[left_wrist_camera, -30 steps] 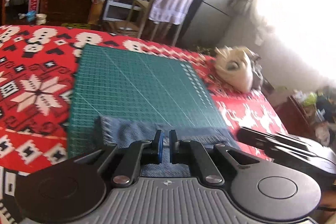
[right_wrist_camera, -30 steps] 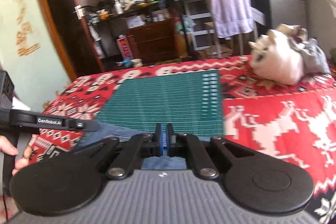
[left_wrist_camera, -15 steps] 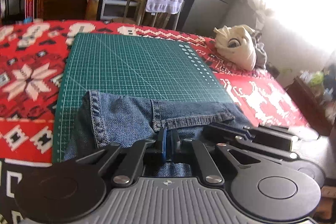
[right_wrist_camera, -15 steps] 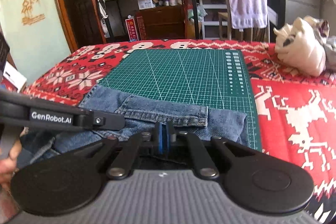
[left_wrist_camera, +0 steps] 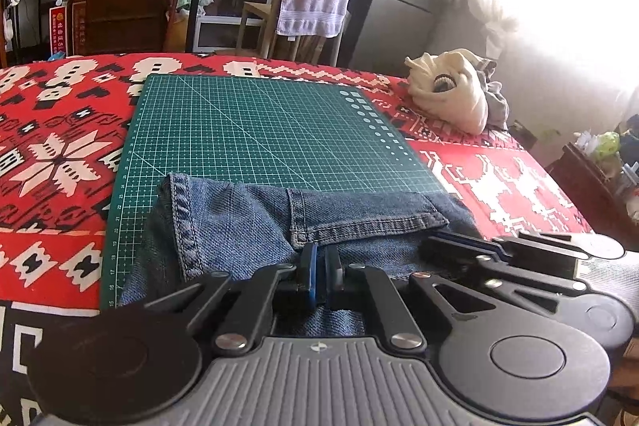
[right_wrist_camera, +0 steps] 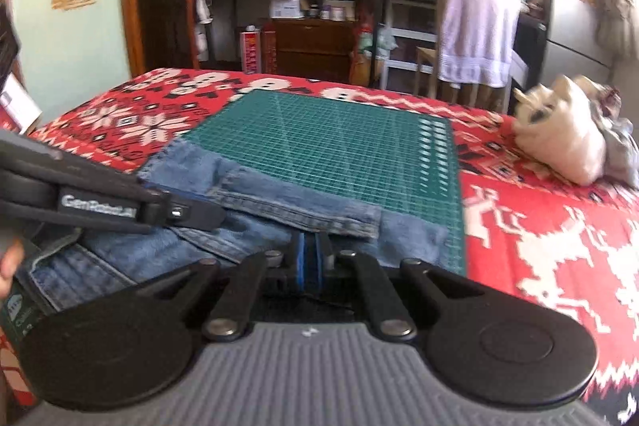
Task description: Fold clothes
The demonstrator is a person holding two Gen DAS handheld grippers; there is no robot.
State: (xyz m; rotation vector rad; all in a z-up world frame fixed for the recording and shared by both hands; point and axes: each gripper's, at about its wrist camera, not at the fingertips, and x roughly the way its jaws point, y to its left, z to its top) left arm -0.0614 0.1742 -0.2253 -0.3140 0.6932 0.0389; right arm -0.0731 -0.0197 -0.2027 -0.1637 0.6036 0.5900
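Now a red patterned blanket (left_wrist_camera: 60, 154) covers the bed, a green mat (left_wrist_camera: 255, 130) lies on it, blue jeans (left_wrist_camera: 239, 222) rest on the mat's near edge, and the left gripper (left_wrist_camera: 319, 274) and right gripper (right_wrist_camera: 309, 260) each pinch the denim tight.

Both hand-held grippers (left_wrist_camera: 318, 276) (right_wrist_camera: 309, 260) clamped

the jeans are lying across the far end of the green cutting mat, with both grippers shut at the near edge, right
Not quite: the jeans lie across the near end of the green cutting mat, as the left wrist view shows. Both the left gripper and right gripper are shut there.
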